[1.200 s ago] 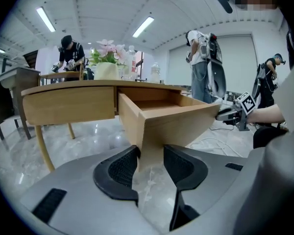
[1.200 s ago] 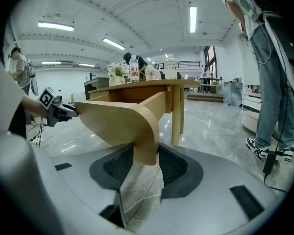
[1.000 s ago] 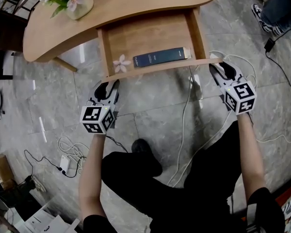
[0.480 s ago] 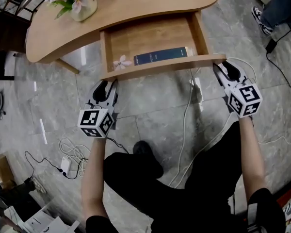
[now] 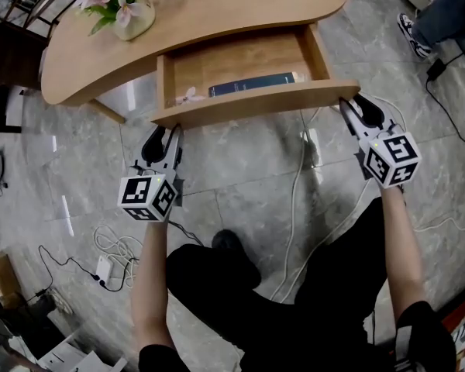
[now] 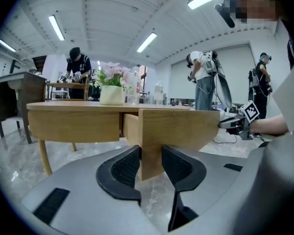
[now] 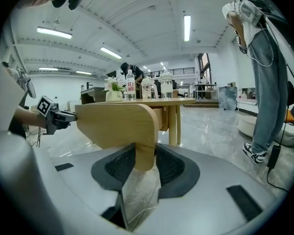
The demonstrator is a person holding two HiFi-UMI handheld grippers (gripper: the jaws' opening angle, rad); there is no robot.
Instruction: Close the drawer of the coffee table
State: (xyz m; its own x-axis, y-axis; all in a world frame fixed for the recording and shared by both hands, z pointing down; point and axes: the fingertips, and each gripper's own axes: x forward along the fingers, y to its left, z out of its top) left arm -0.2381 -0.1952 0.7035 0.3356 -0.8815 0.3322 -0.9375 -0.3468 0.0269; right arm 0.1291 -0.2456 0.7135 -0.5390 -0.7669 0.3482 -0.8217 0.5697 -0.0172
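Note:
The wooden coffee table [image 5: 217, 14] has its drawer pulled out, with a dark blue book [image 5: 252, 84] and a pink flower [image 5: 190, 95] inside. Each end of the drawer front [image 5: 256, 101] is held by one gripper. My left gripper [image 5: 161, 134] straddles the left lower corner, and the left gripper view shows both pads against the panel [image 6: 181, 129]. My right gripper [image 5: 355, 108] is closing on the rounded right end [image 7: 117, 126], which sits between its pads [image 7: 169, 165] and touches them. Both grippers point slightly downward.
A vase of pink flowers [image 5: 128, 14] and a glass stand on the tabletop. White and black cables [image 5: 302, 184] cross the marble floor under the drawer, and a power strip [image 5: 103, 266] lies at the left. A bystander's shoe [image 5: 415, 25] is at the top right. My knees are below.
Both grippers have risen from just below the drawer front up onto its two ends, and their jaws have narrowed. The drawer stays pulled out.

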